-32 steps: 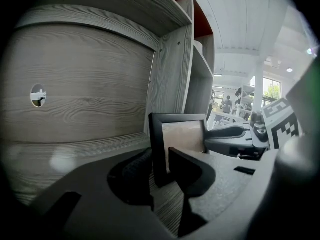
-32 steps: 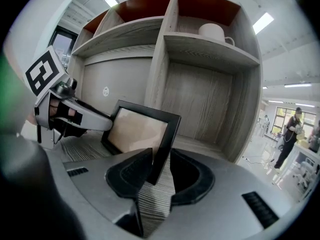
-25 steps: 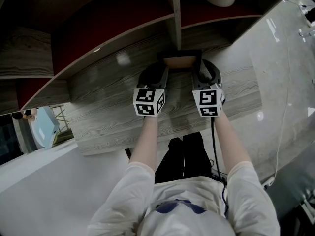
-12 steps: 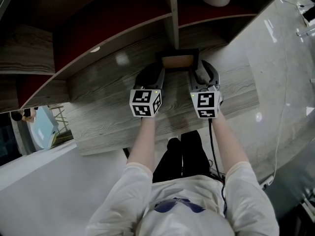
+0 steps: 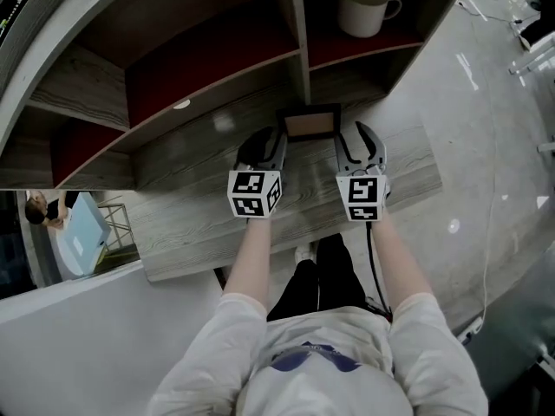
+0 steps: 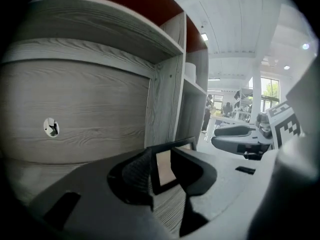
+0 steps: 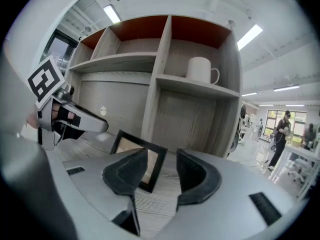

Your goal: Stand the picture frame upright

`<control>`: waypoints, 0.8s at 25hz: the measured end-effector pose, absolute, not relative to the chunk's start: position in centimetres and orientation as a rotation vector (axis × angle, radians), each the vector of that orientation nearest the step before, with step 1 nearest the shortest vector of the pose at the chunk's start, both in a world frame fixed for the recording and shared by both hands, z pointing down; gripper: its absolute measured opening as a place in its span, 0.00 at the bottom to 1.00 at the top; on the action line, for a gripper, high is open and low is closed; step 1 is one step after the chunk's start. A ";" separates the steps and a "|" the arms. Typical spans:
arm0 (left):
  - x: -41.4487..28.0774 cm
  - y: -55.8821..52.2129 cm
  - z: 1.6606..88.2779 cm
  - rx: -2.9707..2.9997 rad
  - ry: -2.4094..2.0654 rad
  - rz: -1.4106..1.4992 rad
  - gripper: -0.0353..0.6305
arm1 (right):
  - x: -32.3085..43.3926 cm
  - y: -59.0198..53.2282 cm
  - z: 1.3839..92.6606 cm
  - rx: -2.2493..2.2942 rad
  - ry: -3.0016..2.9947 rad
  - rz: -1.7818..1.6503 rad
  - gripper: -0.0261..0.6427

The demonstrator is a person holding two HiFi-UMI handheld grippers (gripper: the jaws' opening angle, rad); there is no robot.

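Although the left gripper [image 6: 161, 170] has its jaws apart, nothing is pinched: the picture frame [image 5: 310, 125] shows through the gap, just beyond the tips. On the other side, the right gripper [image 7: 162, 165] has just been opening its jaws. They gape over bare counter [image 5: 199, 219], with the frame standing a little past the left jaw. The two grippers flank the frame, one at each side edge, probably so either could catch it if it tipped. It stands near the middle of the counter's back edge, just in front of the shelf divider [image 5: 297, 55]. It is upright with a slight backward lean that likely keeps it steady, so the job looks done. A mug [image 5: 362, 5] sits on the shelf above.
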State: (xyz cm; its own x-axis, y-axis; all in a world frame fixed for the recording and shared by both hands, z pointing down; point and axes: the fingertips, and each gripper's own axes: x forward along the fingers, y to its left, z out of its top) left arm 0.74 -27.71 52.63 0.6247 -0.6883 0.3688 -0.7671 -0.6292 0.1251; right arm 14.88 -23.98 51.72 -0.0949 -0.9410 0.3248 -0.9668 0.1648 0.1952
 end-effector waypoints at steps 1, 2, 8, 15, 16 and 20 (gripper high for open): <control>0.6 -27.3 51.9 2.588 -1.182 0.412 0.21 | 15.0 -23.5 50.9 1.830 -2.075 0.098 0.28; 0.5 -26.9 51.1 2.597 -1.182 0.406 0.21 | 15.1 -23.0 50.1 1.849 -2.074 0.100 0.28; -0.7 -24.0 46.5 2.650 -1.192 0.367 0.21 | 15.2 -19.9 44.8 1.921 -2.083 0.086 0.28; -3.2 -19.2 39.8 2.707 -1.243 0.233 0.21 | 14.1 -14.3 38.0 2.036 -2.097 0.061 0.28; -3.4 -18.3 39.0 2.715 -1.241 0.216 0.21 | 13.9 -13.4 37.3 2.053 -2.099 0.056 0.28; -3.9 -15.5 36.4 2.759 -1.232 0.162 0.21 | 12.7 -10.9 34.7 2.105 -2.149 0.058 0.27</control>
State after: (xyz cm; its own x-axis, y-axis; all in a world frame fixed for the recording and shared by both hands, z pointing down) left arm -3.93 -15.50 36.38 0.6639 -0.7337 0.1443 -0.7461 -0.6629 0.0624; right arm 12.68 -10.86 34.66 -0.0165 -0.9925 0.1211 -0.9976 0.0246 0.0653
